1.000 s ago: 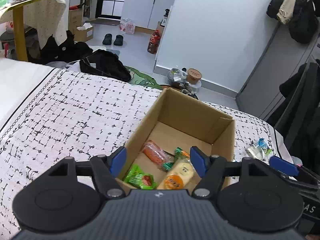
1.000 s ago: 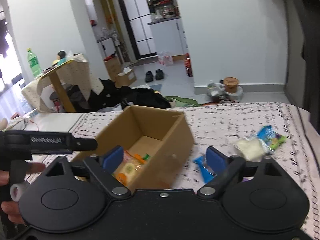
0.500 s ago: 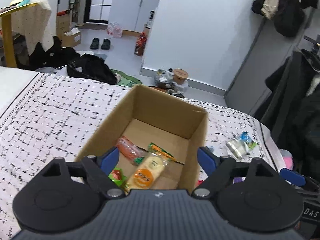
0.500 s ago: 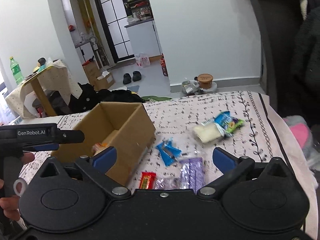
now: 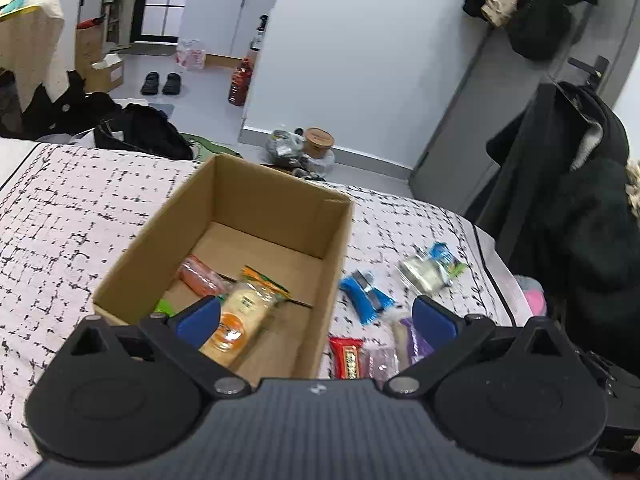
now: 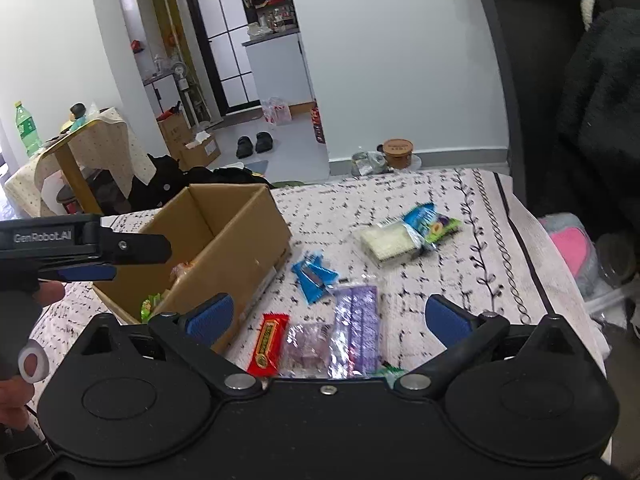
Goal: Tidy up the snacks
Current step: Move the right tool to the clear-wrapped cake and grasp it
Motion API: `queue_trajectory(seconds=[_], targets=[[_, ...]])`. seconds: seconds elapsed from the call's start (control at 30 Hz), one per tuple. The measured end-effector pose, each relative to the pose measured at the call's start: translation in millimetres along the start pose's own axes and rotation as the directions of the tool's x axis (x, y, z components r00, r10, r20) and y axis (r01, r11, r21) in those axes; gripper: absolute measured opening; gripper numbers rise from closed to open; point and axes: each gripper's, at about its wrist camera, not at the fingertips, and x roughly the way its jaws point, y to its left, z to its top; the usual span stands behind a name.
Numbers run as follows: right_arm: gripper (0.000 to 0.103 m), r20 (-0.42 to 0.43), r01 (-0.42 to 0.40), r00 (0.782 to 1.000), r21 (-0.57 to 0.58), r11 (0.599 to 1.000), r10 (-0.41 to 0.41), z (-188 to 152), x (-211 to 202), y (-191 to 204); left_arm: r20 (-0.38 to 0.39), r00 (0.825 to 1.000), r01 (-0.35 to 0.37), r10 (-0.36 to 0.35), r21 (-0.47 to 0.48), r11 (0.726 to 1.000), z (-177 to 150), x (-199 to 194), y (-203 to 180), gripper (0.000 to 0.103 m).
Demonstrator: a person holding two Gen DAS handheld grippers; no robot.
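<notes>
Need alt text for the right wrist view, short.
The open right gripper hangs empty over loose snacks on a patterned bedspread: a red bar, purple packets and blue packets. A cardboard box sits at left, with the left gripper beside it.

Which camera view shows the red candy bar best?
The right wrist view: the red candy bar lies whole and unhidden on the bedspread beside the cardboard box. In the left wrist view the gripper body hides its near end.
</notes>
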Motion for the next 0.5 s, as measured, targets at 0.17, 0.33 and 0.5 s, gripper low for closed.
queue_trajectory(seconds=[0.17,0.33,0.5], targets=[[0.103,-0.023,0.011,1.0,0.021,1.0,-0.011,-9.6,-1.8,-10.0,-0.006,1.0,0.025,-0.025,0.021,0.999,-7.3,-0.5,-11.2,0.102],[0.098,-0.049,0.005,0.999,0.007,1.0,-0.004,-18.4,-3.1,-12.5,-0.03,0.998,0.048,-0.047,0.028,0.998,-15.7,3.6,-19.9,0.103],[0.087,-0.091,0.025,0.996,0.03,0.999,-0.023,-27.4,2.7,-20.9,-0.051,0.995,0.087,-0.085,0.044,0.995,-22.7,3.9,-32.5,0.103]])
